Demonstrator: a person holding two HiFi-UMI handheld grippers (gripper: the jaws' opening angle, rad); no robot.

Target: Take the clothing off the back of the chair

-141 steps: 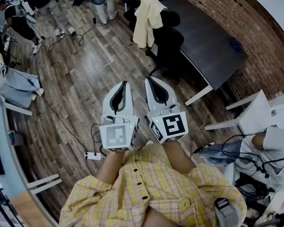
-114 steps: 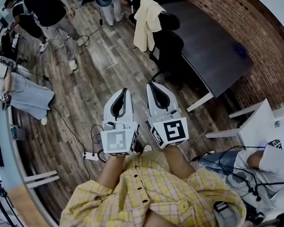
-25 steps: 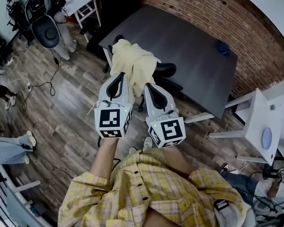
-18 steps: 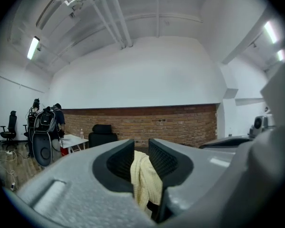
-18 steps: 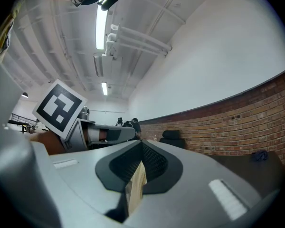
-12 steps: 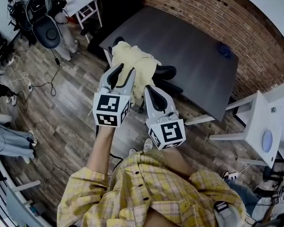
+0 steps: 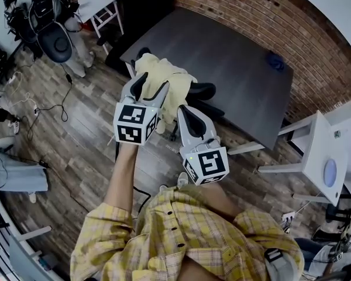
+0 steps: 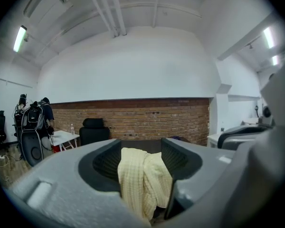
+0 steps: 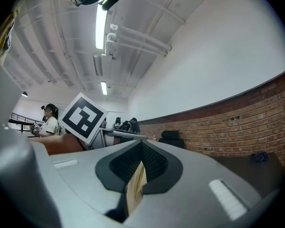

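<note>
**Left gripper opening toward the draped clothing**

Nearest the person, the right gripper is hanging with its jaws together. Farther out on the left, the left gripper is opening its jaws, with the pale yellow clothing showing between them, unpressed. The clothing is lying draped over the back of the black chair, in front of the dark table.

A pale yellow garment hangs draped over the back of a black office chair standing on the grey-brown plank floor, just beside a dark grey rectangular table. A small blue object lies on the table.
</note>
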